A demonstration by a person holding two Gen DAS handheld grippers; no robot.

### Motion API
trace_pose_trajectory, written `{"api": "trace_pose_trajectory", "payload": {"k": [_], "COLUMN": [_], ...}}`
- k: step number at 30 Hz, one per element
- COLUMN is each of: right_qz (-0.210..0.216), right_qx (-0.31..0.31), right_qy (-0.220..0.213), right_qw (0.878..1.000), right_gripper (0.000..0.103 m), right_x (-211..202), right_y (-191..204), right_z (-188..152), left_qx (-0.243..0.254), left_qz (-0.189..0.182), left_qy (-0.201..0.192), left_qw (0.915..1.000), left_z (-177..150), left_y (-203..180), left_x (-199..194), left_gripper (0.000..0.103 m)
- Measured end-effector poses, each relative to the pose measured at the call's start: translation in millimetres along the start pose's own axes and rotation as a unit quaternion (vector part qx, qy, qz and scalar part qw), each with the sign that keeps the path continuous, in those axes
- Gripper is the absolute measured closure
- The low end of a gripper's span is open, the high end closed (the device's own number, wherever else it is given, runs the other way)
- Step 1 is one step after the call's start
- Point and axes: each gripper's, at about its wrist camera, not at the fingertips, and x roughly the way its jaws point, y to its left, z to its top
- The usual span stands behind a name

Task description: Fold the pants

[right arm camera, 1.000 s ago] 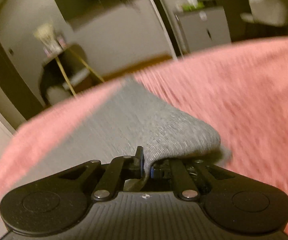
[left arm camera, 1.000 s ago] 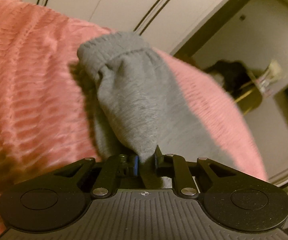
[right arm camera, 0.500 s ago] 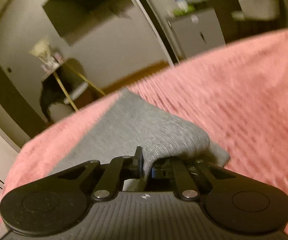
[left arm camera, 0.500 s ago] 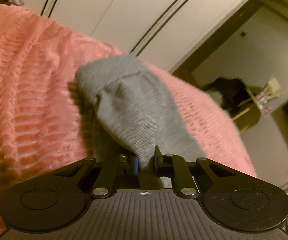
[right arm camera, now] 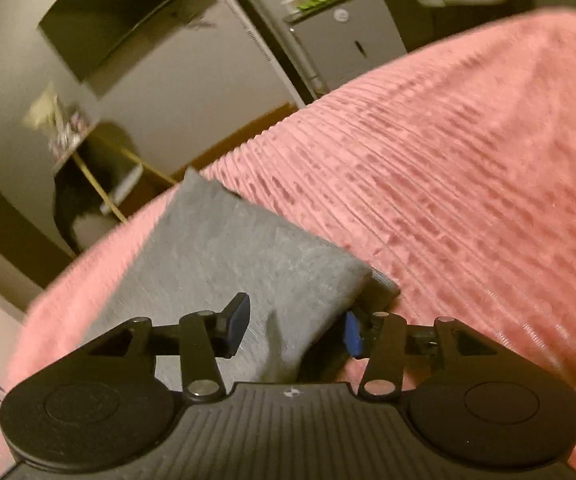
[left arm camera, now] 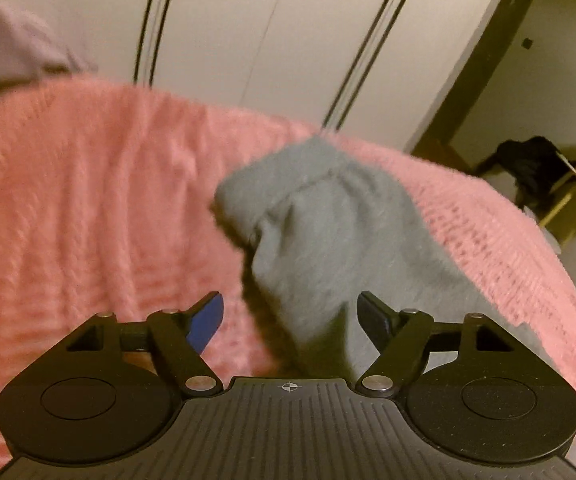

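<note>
Grey pants (left arm camera: 328, 232) between opening claws

**Grey on ribbed pink**

The pants (left arm camera: 328, 240) are plain mid-grey knit, with a gathered cuff at the far end in the same grey. They lie on a salmon-pink blanket (left arm camera: 87, 200) patterned with fine raised ribs and rows of darker dashes (right arm camera: 468, 180). Both grippers are matt black with blue pads (left arm camera: 203, 320) (right arm camera: 354, 336). Far behind, cream wardrobe doors (left arm camera: 267, 32) carry thin dark double stripes. A small grey fridge (right arm camera: 348, 52) stands at far right.
</note>
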Motion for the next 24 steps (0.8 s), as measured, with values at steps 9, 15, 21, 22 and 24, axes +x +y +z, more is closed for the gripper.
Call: {"api": "trace_pose_trajectory", "payload": {"k": [9, 15, 21, 22, 24], "right_qz": [0.007, -0.118, -0.211, -0.217, -0.18], "right_qx": [-0.053, -0.133, -0.16, -0.165, -0.174], "right_qy": [-0.038, 0.0, -0.057, -0.074, -0.1], "right_qw": [0.998, 0.984, 0.963, 0.959, 0.963], "right_gripper": [0.098, 0.088, 0.058, 0.058, 0.058], "right_x": [0, 22, 4, -1, -12], "right_y": [27, 36, 54, 62, 82], "right_z": [5, 5, 7, 8, 5], "left_qx": [0.106, 0.153, 0.163, 0.165, 0.173], "left_qz": [-0.062, -0.078, -0.036, -0.03, -0.009], "left_qy": [-0.038, 0.019, 0.03, 0.025, 0.024], "left_qw": [0.9917, 0.9849, 0.9855, 0.9854, 0.9845], "left_z": [-23, -58, -54, -52, -49], "left_y": [-82, -119, -120, -118, -114], "left_x": [-33, -16, 1, 4, 11], "left_gripper": [0.011, 0.01, 0.01, 0.01, 0.01]}}
